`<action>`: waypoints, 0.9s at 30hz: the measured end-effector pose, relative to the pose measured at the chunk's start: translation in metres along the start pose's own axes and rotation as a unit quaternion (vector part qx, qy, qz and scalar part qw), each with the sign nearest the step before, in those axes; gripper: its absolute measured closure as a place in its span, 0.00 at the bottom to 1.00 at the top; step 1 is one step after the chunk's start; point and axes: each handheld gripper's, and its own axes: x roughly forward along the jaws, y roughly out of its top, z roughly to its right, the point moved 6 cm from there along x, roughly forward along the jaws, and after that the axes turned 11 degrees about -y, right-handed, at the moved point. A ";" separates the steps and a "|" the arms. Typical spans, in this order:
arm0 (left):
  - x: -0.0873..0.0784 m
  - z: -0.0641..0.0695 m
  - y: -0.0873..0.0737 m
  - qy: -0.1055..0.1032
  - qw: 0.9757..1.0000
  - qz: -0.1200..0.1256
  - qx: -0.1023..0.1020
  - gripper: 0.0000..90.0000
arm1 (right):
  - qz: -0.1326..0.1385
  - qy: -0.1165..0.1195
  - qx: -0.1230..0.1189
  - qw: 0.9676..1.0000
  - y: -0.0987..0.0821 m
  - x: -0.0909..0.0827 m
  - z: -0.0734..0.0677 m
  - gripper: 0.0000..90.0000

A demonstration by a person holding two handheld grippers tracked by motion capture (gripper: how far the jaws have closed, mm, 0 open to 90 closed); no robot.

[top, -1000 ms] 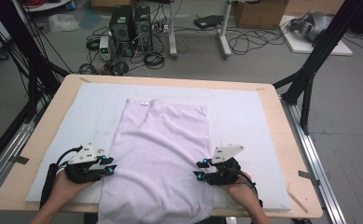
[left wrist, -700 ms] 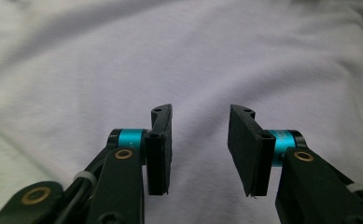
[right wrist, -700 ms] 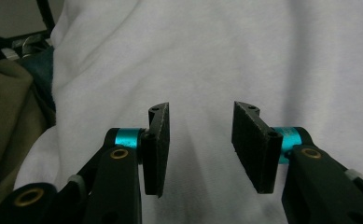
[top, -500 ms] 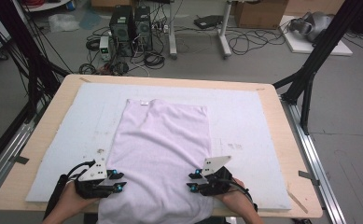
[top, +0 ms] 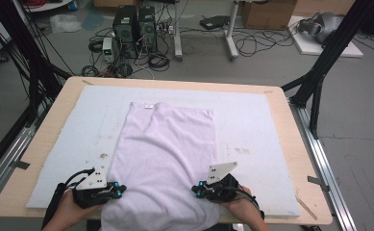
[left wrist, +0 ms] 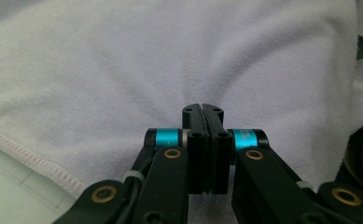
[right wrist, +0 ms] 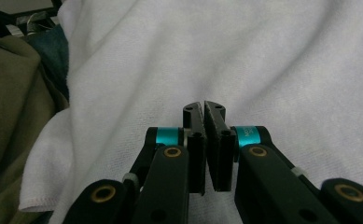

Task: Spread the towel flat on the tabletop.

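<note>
We have a pale lilac terry-cloth towel (top: 165, 159) lying flat on the white padded mat (top: 252, 139) that covers the light wooden surface (top: 300, 159). Its long axis runs from the near edge of the surface to the far edge, and its near end spills over the near edge toward us. That axis is what the coming move turns on, as we judge it: both claws sit at the near end, so the far hem with its small white label (top: 148, 106) lies straight ahead of them, along the length of the cloth, and a fold would carry the near end that way.

Our left claw (top: 118, 190) is at the towel's left side edge near the near-left corner of the surface, and our right claw (top: 197, 191) is at the right side edge, level with it; neither hand is nearer the far hem than the other. Both have just been closing. In the left gripper view the left claw (left wrist: 202, 108) is pressed together against the cloth, the stitched hem (left wrist: 39, 161) passing off to one side. In the right gripper view the right claw (right wrist: 203, 105) is likewise closed down on the towel (right wrist: 263, 60), apparently pinching a little of its pile.
</note>
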 end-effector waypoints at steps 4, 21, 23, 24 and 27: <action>-0.003 0.002 -0.001 -0.002 1.000 0.004 -0.001 0.98 | 0.009 0.006 -0.001 1.000 0.000 -0.004 -0.002 0.96; -0.004 0.005 -0.004 -0.004 1.000 -0.001 -0.004 0.98 | -0.004 0.044 -0.017 0.999 -0.005 -0.003 -0.015 0.99; -0.006 0.007 -0.005 -0.007 1.000 -0.001 -0.003 0.98 | -0.003 0.051 -0.019 0.999 -0.006 -0.004 -0.017 0.99; -0.007 0.008 -0.006 -0.009 1.000 -0.001 -0.003 0.98 | -0.003 0.054 -0.018 0.998 -0.006 -0.004 -0.018 0.99; -0.010 0.009 -0.007 -0.009 1.000 0.002 0.001 0.98 | -0.002 0.062 -0.017 0.998 -0.006 -0.005 -0.021 0.99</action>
